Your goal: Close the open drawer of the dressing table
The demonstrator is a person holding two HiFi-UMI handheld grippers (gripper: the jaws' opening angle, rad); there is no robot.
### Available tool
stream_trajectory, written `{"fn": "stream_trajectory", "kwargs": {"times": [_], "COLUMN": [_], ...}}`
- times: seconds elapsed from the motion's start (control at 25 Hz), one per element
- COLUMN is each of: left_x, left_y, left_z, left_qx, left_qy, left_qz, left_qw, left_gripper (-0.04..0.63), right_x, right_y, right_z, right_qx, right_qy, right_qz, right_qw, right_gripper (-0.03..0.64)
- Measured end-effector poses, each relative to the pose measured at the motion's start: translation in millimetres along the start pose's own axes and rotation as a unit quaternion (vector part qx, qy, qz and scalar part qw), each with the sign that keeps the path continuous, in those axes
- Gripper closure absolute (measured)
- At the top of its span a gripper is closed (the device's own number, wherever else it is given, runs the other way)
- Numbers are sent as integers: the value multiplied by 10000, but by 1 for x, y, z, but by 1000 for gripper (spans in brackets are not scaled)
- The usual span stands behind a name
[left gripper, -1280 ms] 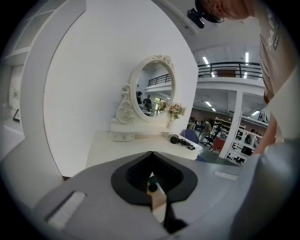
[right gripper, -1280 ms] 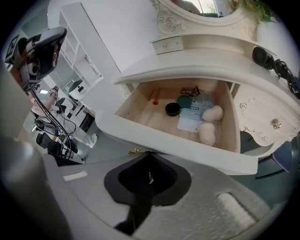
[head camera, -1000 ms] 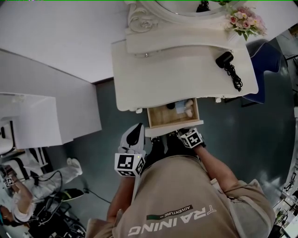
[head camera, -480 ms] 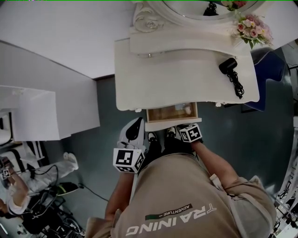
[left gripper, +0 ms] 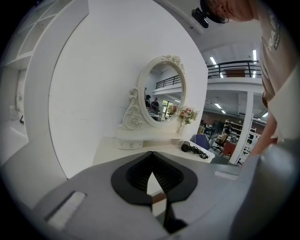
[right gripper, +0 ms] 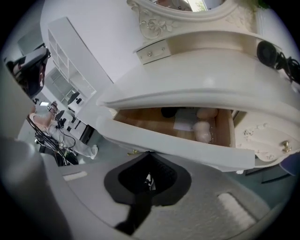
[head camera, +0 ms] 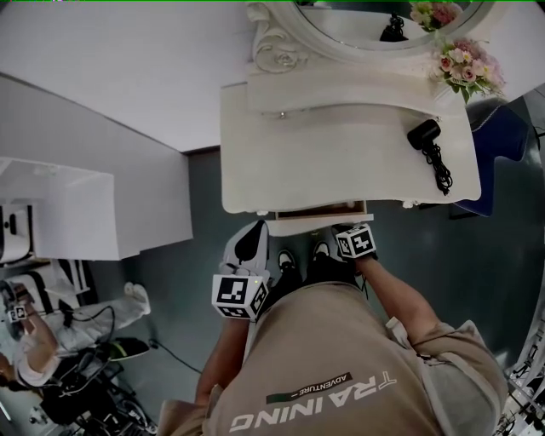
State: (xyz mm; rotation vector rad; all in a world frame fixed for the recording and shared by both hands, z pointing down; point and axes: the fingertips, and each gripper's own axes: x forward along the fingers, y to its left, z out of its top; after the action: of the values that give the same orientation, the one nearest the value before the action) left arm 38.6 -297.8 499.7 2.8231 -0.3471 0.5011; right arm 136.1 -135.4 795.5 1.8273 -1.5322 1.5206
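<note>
The white dressing table (head camera: 341, 162) stands ahead of me. Its drawer (head camera: 317, 223) sticks out only a little in the head view. The right gripper view shows the drawer's white front (right gripper: 187, 146) and, above it, a strip of wooden inside (right gripper: 150, 119) with a few small items. My right gripper (right gripper: 149, 153) is shut, its tips against the lower edge of the drawer front (head camera: 341, 230). My left gripper (head camera: 254, 232) hangs left of the drawer, away from the table. In its own view this gripper (left gripper: 151, 153) is shut on nothing.
On the tabletop lie a black hair dryer (head camera: 424, 134) with its cord and a flower bunch (head camera: 467, 64) by the oval mirror (head camera: 375, 25). A white wall and cabinet (head camera: 68, 213) are to the left. A blue chair (head camera: 502, 145) stands at the right. My feet (head camera: 298, 257) are below the drawer.
The drawer has slid from well open to almost shut, with the right gripper following behind its front. The left gripper has barely moved.
</note>
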Motion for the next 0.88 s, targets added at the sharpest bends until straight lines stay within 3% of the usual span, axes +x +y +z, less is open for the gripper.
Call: {"fn": "stream_trajectory", "kwargs": {"times": [0.32, 0.88], "left_x": [8, 17], "left_y": [20, 30], "left_z": [22, 28], "left_qx": [-106, -180], "left_qy": [-226, -210], "left_qz": [331, 463], "left_qw": [9991, 9985], "left_gripper": [577, 577], "right_x": [10, 10], "right_y": [-17, -39], "right_z": [35, 70], "right_qx": [39, 206], "right_qy": [-280, -797], "right_qz": [-49, -189], "right_qw": [9996, 9964], "right_gripper": [615, 615]}}
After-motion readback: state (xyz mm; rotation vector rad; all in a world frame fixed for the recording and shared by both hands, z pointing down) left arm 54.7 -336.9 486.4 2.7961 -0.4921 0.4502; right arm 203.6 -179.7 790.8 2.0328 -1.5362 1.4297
